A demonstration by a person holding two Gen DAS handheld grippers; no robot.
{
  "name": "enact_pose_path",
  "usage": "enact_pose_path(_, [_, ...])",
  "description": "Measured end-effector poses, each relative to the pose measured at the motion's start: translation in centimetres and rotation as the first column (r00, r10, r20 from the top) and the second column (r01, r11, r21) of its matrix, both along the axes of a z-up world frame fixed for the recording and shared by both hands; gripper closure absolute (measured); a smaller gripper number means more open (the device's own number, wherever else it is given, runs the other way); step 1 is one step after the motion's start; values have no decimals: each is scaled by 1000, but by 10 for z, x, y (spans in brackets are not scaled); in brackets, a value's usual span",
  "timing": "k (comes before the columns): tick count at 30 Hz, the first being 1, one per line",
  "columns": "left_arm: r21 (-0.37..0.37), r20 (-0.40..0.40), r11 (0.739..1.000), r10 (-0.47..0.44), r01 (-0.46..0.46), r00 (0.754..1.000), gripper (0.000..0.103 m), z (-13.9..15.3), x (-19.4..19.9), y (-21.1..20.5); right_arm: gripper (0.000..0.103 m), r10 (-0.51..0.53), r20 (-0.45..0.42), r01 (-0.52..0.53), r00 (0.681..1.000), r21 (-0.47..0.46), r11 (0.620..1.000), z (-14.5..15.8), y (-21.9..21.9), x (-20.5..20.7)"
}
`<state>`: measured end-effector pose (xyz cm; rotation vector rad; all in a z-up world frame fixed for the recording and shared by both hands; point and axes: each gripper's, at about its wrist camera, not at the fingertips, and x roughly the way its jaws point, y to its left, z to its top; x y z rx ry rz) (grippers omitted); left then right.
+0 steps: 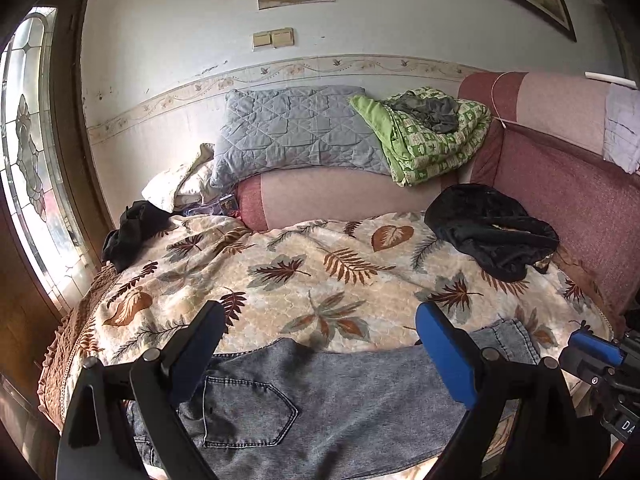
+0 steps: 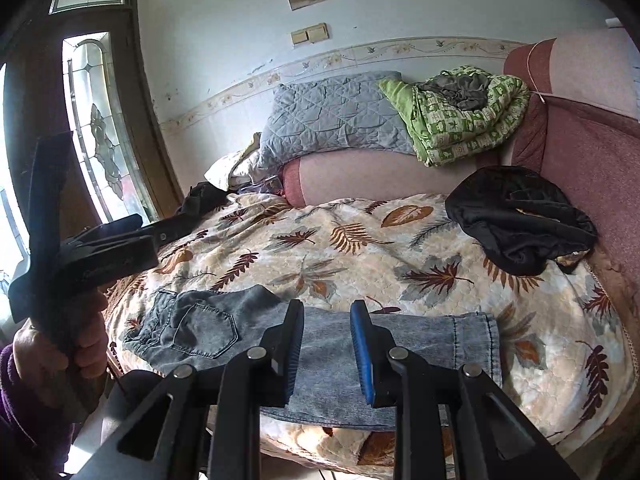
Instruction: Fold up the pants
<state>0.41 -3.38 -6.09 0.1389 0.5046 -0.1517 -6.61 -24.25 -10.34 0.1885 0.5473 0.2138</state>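
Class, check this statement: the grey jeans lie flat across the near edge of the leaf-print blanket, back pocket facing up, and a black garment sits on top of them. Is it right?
One error. The black garment does not sit on the jeans; it lies apart from them, farther back on the leaf-print blanket beside the pink sofa back. The right wrist view shows this. The rest stands.

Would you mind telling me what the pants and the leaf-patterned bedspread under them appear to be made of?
Pants: likely denim, a faded grey-blue wash with a matte, mottled surface, contrast-stitched back pocket and stitched hem. Leaf-patterned bedspread: seemingly a quilted, padded textile with a soft matte finish; puffy stitched contours ripple across the printed leaves. Its fibre cannot be told.
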Motion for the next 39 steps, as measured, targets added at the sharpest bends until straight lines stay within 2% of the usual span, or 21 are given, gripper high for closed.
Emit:
enact_pose_path(7, [2, 4, 1000, 3, -3, 1000, 7, -3, -1, 3, 76, 7, 3, -7, 1000, -4, 1000, 0, 3, 1])
enact_pose_path(10, [-2, -13, 1000, -10, 10, 1000, 7, -13, 2, 6, 75, -13, -40, 12, 999, -22, 1000, -9, 5, 8])
enact_pose_path(11, [5, -35, 1000, -11, 11, 999, 7, -21, 6, 8, 73, -11, -65, 10, 998, -18, 1000, -16, 5, 12])
enact_pose_path(12, [18, -73, 1000, -4, 5, 997, 7, -31, 13, 11, 65, -11, -84, 10, 996, -17, 1000, -23, 5, 15])
enact_pose_path(13, [31, -115, 999, 17, -14, 993, 7, -43, 19, 19, 51, -23, -102, 20, 994, -28, 999, -31, 4, 18])
enact_pose_path(15, [53, -190, 995, 88, -79, 978, 7, -69, 32, 43, 39, -57, -134, 51, 989, -42, 998, -47, -6, 22])
enact_pose_path(17, [105, -244, 983, 175, -153, 954, 7, -94, 46, 70, 39, -98, -184, 98, 978, -6, 995, -63, -25, 28])
enact_pose_path(19, [175, -290, 953, 290, -247, 912, 7, -117, 58, 95, 39, -143, -247, 155, 958, 30, 987, -78, -44, 37])
enact_pose_path(21, [153, -355, 946, 321, -284, 878, 7, -135, 62, 116, 39, -221, -305, 230, 926, -7, 973, -94, -58, 47])
enact_pose_path(23, [129, -394, 947, 321, -293, 861, 7, -146, 60, 124, 39, -269, -359, 285, 894, -7, 958, -110, -74, 53])
enact_pose_path(27, [145, -409, 958, 286, -248, 866, 7, -159, 56, 109, 39, -335, -435, 389, 836, 40, 920, -139, -111, 53])
enact_pose_path(30, [127, -425, 977, 207, -168, 881, 7, -162, 56, 81, 39, -359, -482, 450, 799, 83, 889, -154, -135, 47])
enact_pose_path(34, [118, -425, 990, 116, -72, 898, 7, -161, 53, 40, 39, -345, -517, 487, 783, 167, 857, -166, -152, 38])
enact_pose_path(39, [135, -408, 990, 25, 33, 913, 7, -155, 48, -7, 39, -322, -538, 503, 779, 230, 833, -177, -155, 32])
